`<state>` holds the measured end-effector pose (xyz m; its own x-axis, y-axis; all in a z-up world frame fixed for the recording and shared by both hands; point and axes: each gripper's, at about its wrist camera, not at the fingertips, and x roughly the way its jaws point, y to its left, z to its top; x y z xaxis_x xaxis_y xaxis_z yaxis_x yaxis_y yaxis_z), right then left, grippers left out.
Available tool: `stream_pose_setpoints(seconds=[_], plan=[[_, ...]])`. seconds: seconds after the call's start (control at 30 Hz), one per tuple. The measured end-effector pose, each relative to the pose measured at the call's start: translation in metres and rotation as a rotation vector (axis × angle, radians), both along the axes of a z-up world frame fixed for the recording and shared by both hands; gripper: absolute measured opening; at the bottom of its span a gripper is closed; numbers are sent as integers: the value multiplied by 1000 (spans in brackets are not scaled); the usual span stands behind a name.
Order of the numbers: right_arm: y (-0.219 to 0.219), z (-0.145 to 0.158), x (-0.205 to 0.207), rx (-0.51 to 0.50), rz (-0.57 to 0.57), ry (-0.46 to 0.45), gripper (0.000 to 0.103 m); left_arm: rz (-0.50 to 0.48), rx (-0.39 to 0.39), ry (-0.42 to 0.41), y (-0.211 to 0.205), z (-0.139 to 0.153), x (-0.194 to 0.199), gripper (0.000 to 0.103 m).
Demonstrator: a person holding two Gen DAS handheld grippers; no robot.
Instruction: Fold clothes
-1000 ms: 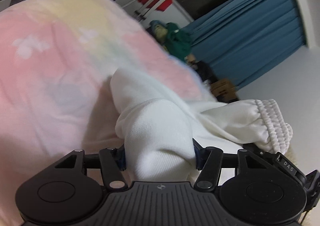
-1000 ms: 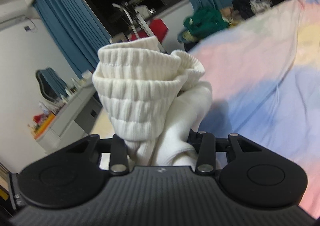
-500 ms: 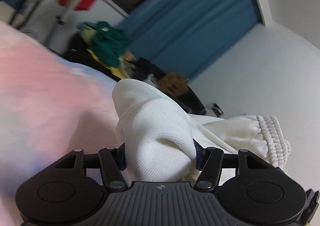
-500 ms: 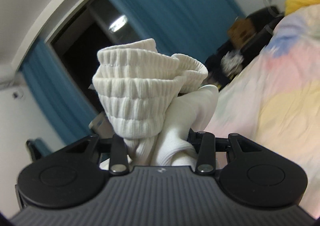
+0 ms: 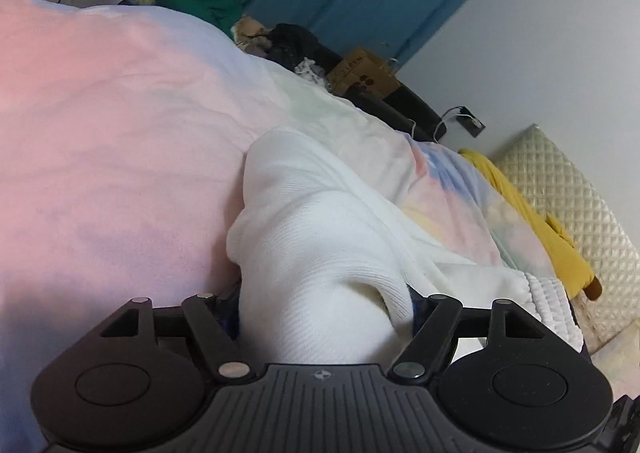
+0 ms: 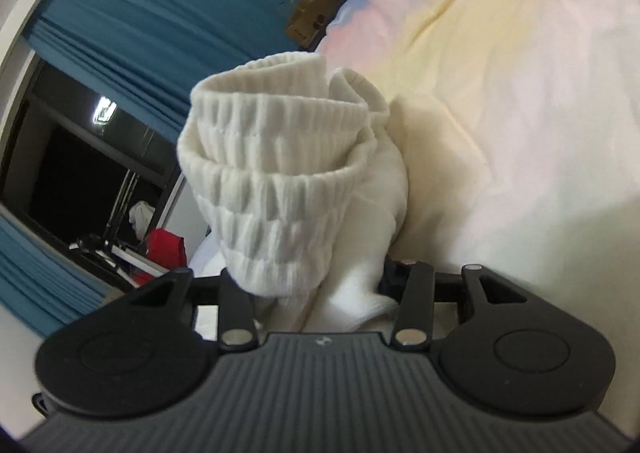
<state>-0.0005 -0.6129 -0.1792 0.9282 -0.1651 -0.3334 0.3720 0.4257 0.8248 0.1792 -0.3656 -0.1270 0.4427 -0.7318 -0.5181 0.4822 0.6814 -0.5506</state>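
White garment [image 5: 320, 245] is held bunched between both tools above the pastel bedspread [image 5: 120, 133]: left gripper [image 5: 324, 301] is clamped on a thick wad of plain knit, right gripper [image 6: 320, 285] is clamped on the ribbed cuff [image 6: 276, 157] end. Risk, as judged: each bite takes several layers, so inner layers may slip free unevenly. The fold line would then skew or the cloth sag in a heap onto the bedspread.

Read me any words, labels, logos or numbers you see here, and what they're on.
Cardboard box beside the bed: dark printed lettering and round marks, too blurred and tilted to read.
Each tool body: a small round emblem, no letters.
No other text is visible.
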Motion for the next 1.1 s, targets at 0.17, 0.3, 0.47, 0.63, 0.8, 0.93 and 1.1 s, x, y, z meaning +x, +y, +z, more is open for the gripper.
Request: stream_pose_setpoints(seconds=[0.17,0.3,0.47,0.63,0.8,0.93,1.1], plan=[[-6,16,6,17,20,94,62,1,104,5,13,28,-12,78],[-4,38,-11,12,2,177,72,1,142,-78,30,79,-45,79],[19,93,-47,-147,23,217,72,1,185,-185,51,145,-89,83],[54,166,-72,-351,91,205,72,1,228,-293,73,211,-132,95],[93,225,-100,-509,127,171,85,3,244,-403,105,266,-199,103],[127,257,-129,-620,142,127,84,13,263,-456,131,291,-248,103],[168,269,-159,-695,154,127,85,42,243,-466,160,298,-294,103]])
